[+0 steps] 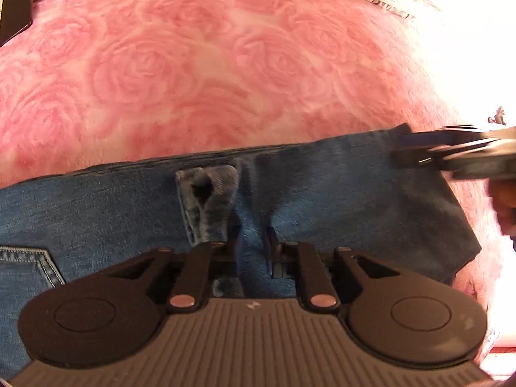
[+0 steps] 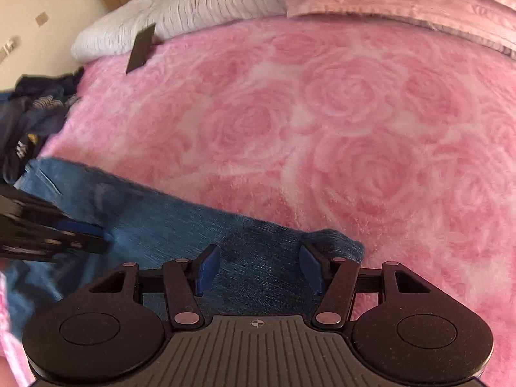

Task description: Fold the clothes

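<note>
Blue denim jeans (image 1: pixel 322 190) lie flat along the near edge of the bed, on a pink rose-patterned blanket (image 1: pixel 209 74). My left gripper (image 1: pixel 253 251) hangs low over the jeans with its fingers slightly apart, a belt loop (image 1: pixel 206 200) just ahead of it. My right gripper (image 2: pixel 258 267) is spread wide above the jeans' corner. A dark clothes pile (image 2: pixel 35 122) sits at the bed's far left, a black phone (image 2: pixel 141 48) near the pillow (image 2: pixel 180 9).
</note>
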A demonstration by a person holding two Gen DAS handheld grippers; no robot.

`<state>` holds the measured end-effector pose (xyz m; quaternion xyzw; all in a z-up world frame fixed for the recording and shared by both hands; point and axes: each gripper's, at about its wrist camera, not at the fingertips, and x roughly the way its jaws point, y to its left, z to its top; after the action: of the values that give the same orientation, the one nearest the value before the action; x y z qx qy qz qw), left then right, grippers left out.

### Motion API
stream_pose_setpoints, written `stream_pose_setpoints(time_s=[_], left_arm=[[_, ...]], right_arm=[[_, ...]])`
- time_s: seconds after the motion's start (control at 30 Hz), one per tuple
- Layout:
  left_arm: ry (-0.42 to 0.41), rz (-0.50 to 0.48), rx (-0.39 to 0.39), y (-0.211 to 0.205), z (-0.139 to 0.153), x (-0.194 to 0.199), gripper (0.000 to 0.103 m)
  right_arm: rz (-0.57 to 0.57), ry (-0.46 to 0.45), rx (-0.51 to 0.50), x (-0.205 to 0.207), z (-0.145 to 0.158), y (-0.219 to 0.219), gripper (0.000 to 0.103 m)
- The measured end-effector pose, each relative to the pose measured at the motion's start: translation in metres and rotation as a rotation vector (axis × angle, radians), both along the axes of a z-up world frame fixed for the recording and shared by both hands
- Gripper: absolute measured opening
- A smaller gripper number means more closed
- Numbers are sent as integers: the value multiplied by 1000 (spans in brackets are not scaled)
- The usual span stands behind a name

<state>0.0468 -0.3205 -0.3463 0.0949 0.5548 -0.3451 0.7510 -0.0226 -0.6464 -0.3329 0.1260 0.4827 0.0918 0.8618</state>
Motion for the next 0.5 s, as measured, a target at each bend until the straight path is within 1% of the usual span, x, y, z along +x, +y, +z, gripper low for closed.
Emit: stream_pose_setpoints(time_s=[0.07, 0.17, 0.2, 0.3, 0.37, 0.4, 0.43, 0.47, 0.5], left_arm=[[16, 12, 6, 4, 4, 2, 11], [-5, 15, 15, 9, 19, -5, 13], [-5, 17, 12, 12, 22, -9, 13], [1, -2, 19, 15, 21, -21, 13], [-5, -35, 1, 14, 18, -29, 13], [-6, -56, -20, 12, 18, -34, 13], [-6, -83, -60, 10, 21, -38, 14], [-6, -110, -100, 8, 24, -43, 15], [-3, -136, -118, 3, 25, -48, 16]], right_arm=[[-88, -3, 53, -16, 15, -14, 59], [-202, 75, 126, -43, 13, -37, 59], [-228, 104, 160, -52, 7, -45, 59], [-239, 188, 287, -64, -15, -58, 59], [-246, 206, 375, -61, -30, -65, 59], [-250, 201, 418, -58, -32, -68, 59], [-239, 203, 476, -53, -36, -71, 59], [-229, 216, 508, -48, -39, -74, 59], [-218, 228, 540, -44, -42, -78, 59]])
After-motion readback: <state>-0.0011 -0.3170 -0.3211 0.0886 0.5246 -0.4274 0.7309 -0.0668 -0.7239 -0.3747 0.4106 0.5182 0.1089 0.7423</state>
